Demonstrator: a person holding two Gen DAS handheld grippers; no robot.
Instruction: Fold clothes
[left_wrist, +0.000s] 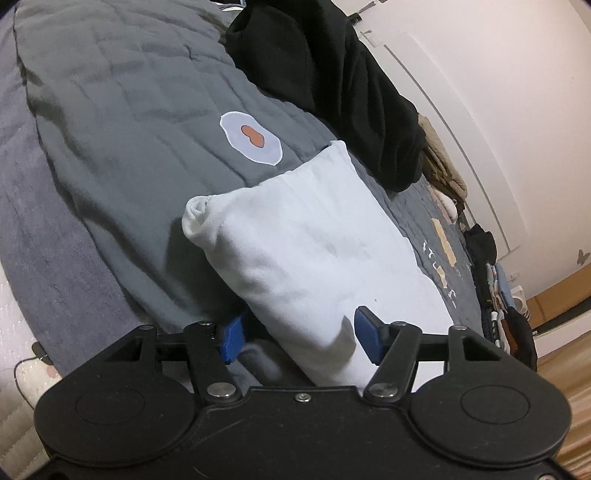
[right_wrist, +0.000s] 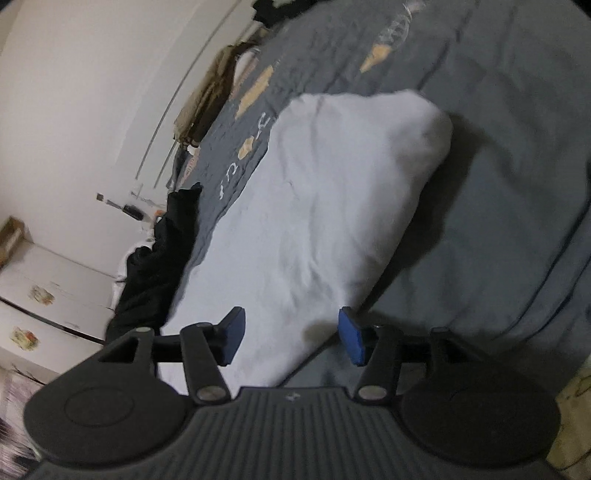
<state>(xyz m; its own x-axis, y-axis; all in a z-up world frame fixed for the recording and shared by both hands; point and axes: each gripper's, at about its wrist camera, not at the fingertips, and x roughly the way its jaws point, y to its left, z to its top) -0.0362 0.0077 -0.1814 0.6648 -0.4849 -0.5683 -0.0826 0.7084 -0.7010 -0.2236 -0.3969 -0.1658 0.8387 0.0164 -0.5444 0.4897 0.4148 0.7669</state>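
The white garment (left_wrist: 314, 251) lies on the grey bed cover (left_wrist: 122, 122) as a longish, already doubled-over bundle, its long axis running straight away from both tools, with a rolled corner at its far left end. Its near edge sits between the spread pads of the left tool (left_wrist: 299, 334); the right tool (right_wrist: 291, 334), also spread, brackets the near edge too, gripping nothing. Both are equally close. A black garment (left_wrist: 332, 85) lies beyond.

White shirt on the bed, right gripper over its near end

We've got the folded white garment (right_wrist: 317, 206) lying on the grey bedspread (right_wrist: 517, 184), and our right gripper (right_wrist: 291, 334) sits wide apart with its blue pads (right_wrist: 351, 338) straddling the near edge; a black garment (right_wrist: 162, 258) lies just left.
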